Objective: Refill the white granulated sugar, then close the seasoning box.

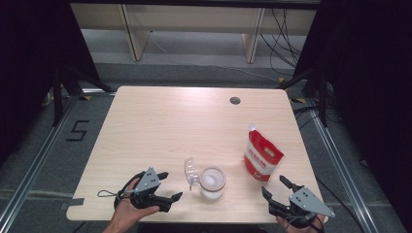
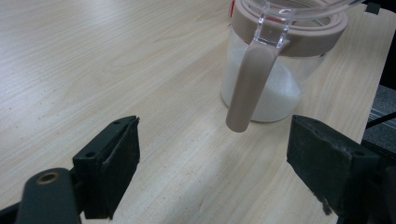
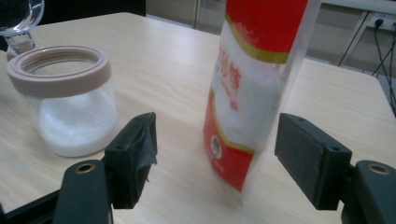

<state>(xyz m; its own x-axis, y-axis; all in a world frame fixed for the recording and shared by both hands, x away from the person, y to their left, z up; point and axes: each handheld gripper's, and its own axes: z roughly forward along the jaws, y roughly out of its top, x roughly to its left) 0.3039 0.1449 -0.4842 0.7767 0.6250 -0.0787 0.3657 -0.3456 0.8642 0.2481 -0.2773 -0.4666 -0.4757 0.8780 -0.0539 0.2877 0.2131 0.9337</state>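
So the red-and-white pouch (image 3: 243, 93) stands upright on the tabletop (image 1: 170, 126), dead ahead of my right hand-held gripper (image 1: 276, 190), tall axis vertical, lined up with the gap. Its jaws are wide open, holding nothing, and it's clearly the nearer one. The left hand-held gripper (image 1: 167, 187) is open and empty too, facing the jar (image 1: 213, 182).

Left gripper (image 1: 171, 186): jaws apart, nothing between the pads, held low in left hand (image 1: 127, 209).
Right gripper (image 1: 275, 187): jaws wide, pads pressing nothing.
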